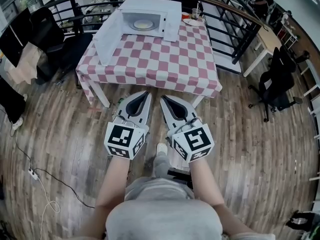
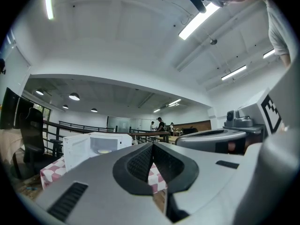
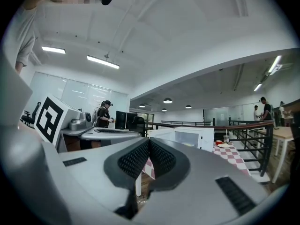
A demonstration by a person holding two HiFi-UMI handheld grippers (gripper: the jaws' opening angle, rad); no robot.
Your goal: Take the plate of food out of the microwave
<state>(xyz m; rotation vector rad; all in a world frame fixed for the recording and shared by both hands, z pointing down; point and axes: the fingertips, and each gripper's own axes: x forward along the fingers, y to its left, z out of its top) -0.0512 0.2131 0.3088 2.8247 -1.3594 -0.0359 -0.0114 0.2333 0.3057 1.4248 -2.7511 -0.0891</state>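
My left gripper (image 1: 147,92) and right gripper (image 1: 162,98) lie side by side at the centre of the head view, just above my knees, with their tips aimed up the frame toward the table. In the left gripper view my fingers (image 2: 138,162) are pressed together along their dark ribbed faces, with nothing between them. The right gripper view shows the same: fingers (image 3: 161,157) closed tip to tip, holding nothing and touching nothing.

Both grippers hang over the wood floor (image 1: 65,134), short of the table's near edge. The table (image 1: 150,64), under a pink-and-white check cloth, fills the upper middle of the head view. At its far end sits the white microwave (image 1: 150,5), its door (image 1: 107,36) swung open to the left. The plate (image 1: 143,25) of pale food is inside the cavity, well apart from both grippers. To the microwave's right, on the cloth, stand a small dish (image 1: 190,21) and a cup (image 1: 196,14).
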